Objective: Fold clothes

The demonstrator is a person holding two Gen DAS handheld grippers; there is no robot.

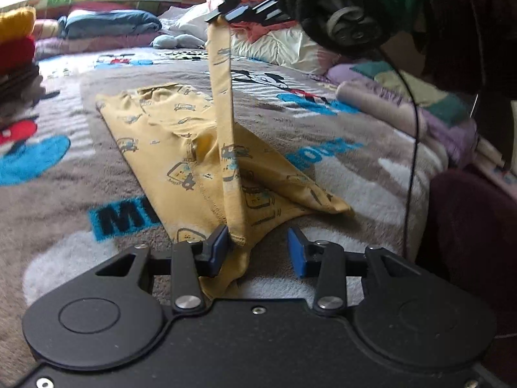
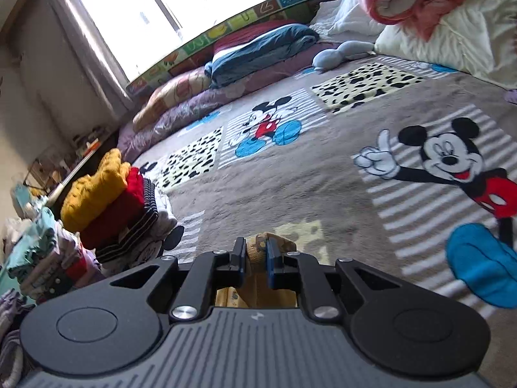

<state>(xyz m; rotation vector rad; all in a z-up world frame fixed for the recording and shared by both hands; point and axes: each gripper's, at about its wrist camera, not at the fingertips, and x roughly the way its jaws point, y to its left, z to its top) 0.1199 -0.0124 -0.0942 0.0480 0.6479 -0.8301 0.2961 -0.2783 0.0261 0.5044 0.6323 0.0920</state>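
Your left gripper [image 1: 258, 247]: jaws part-open; printed mustard-yellow cotton garment [image 1: 181, 148] apparently touches only one pad.
Your right gripper [image 2: 257, 258]: narrow, pinching that garment's raised edge.

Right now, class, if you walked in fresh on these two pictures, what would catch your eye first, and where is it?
First, the yellow printed garment on the cartoon-mouse blanket, one strip of it pulled up taut by the right gripper, whose jaws pinch the fabric. The left gripper sits at the near hem, jaws apart, cloth against one pad only. At the blanket's left edge stands a stack of folded clothes, mustard and red on top.
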